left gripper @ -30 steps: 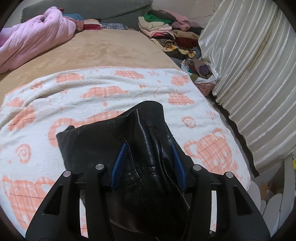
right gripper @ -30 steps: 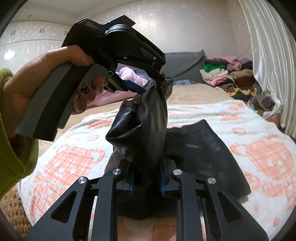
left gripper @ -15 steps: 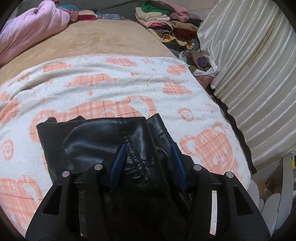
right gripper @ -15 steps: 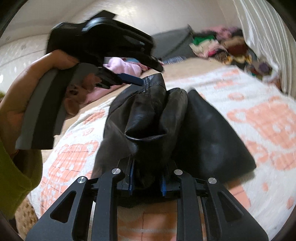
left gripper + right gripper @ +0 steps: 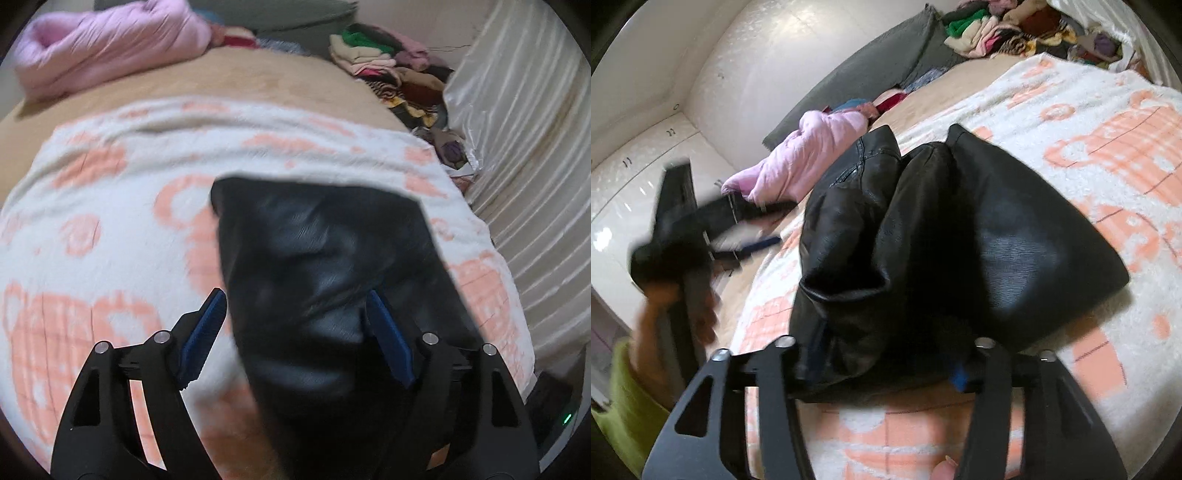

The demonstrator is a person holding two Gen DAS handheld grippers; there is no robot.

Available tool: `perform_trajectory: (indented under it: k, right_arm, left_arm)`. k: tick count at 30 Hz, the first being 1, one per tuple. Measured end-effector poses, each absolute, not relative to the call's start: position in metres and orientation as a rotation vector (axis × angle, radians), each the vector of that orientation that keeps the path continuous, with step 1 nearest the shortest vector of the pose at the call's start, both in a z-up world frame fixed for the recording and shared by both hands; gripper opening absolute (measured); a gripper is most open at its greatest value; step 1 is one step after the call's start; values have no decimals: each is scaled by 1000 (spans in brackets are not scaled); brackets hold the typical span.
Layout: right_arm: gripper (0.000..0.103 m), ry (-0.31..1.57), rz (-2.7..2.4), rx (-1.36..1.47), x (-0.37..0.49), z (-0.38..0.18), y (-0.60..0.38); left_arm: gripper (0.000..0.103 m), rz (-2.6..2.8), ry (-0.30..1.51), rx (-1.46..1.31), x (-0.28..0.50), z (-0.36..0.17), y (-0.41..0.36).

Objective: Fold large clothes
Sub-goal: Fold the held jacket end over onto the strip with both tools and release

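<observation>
Black leather garment (image 5: 325, 280) lies bunched on the white blanket with orange teapot prints (image 5: 92, 258), which covers the near part of the bed; its folded bulk sits toward the blanket's right edge, nearer the pale curtain (image 5: 528, 155) than the blanket's left side.

From the left wrist view, the left gripper (image 5: 295, 325) hangs over the garment with its jaws spread wide. The blue pads (image 5: 205, 332) stand on either side of the leather; the left pad sits just off the garment's left edge over bare blanket, and the right pad is over the black material. Neither pad pinches it. This view is blurred.

From the right wrist view, the right gripper (image 5: 886, 362) has its jaws apart too, with the near, rumpled end of the garment (image 5: 923, 240) sitting between the fingers. Whether the pads press the leather cannot be told, since the material covers most of them. The garment rises in thick folds just ahead of the fingers and spreads flat toward the blanket's right side.

Left of it, blurred, the left gripper (image 5: 746, 236) is held in a hand (image 5: 665, 314) with a green sleeve, apart from the garment.

Farther up the bed lie a pink quilt (image 5: 801, 162) and a pile of folded clothes (image 5: 373, 55).
</observation>
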State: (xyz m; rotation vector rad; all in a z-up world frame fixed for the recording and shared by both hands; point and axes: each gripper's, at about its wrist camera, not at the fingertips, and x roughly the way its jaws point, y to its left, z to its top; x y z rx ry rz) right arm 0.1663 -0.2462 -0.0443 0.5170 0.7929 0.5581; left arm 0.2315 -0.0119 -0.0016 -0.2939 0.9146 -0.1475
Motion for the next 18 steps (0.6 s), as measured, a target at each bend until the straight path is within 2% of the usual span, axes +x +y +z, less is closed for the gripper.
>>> perform_trajectory:
  k: [2,5,9,13,16,17,18]
  right_arm:
    - [88,818,587,527,173,-34,-245]
    - [96,838,569,532,196,-10,-251]
    - [96,930,547,464,238,11,-248]
    - [93,1116,564,376,275,-3,-218]
    - [71,1134,559,310,278,-2,-202]
    - [44,1104,577,267,276,4,-196]
    - [30,1066,594,222,273,10,-191]
  left_arm:
    - [70,-163,937,-302,230,-11,-10]
    - [70,-177,932,-298,227,-12,-13]
    - [70,-188,935,-310,226,-16,-13]
    - [70,-198,937,-317,226,-17,-12]
    - [70,-205,941,-314,225,-18,-11]
    - [70,-199,944,-303,225,-18,-12]
    - [70,-197,946,-295,224,-18,-12]
